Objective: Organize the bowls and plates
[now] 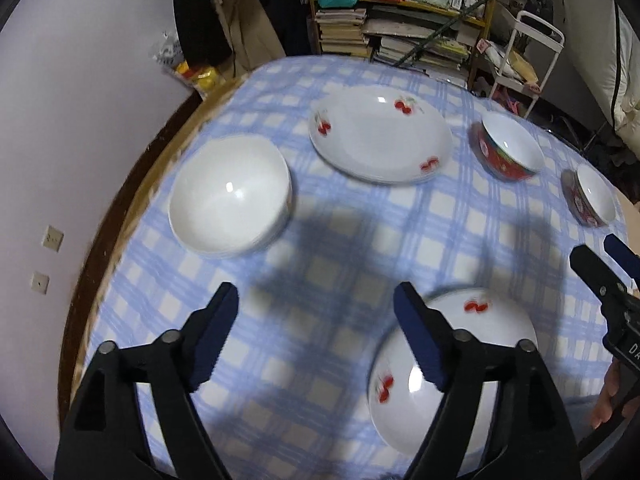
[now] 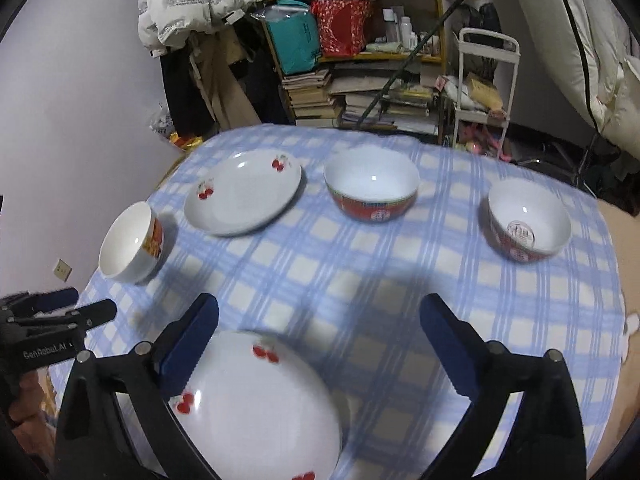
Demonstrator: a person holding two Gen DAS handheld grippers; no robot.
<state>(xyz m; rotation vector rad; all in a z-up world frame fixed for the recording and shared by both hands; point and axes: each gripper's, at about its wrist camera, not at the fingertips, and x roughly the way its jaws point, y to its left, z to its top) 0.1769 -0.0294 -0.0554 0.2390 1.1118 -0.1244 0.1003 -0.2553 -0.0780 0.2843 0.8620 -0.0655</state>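
On the blue checked tablecloth (image 1: 320,256) lie two white cherry-print plates: one far (image 1: 380,136) (image 2: 244,192), one near (image 1: 472,364) (image 2: 256,404). A white bowl (image 1: 230,200) (image 2: 130,242) stands at the left. Two red-patterned bowls stand to the right: a larger one (image 1: 510,148) (image 2: 370,184) and a smaller one (image 1: 592,194) (image 2: 528,220). My left gripper (image 1: 316,340) is open and empty above the cloth, its right finger over the near plate. My right gripper (image 2: 320,356) is open and empty, its left finger over the near plate's edge; it also shows in the left wrist view (image 1: 612,268).
The round table's wooden rim (image 1: 120,220) shows at the left, near a lilac wall. Behind the table stand a shelf of books and bags (image 2: 360,80), a white trolley (image 2: 486,92) and hanging coats (image 2: 192,4).
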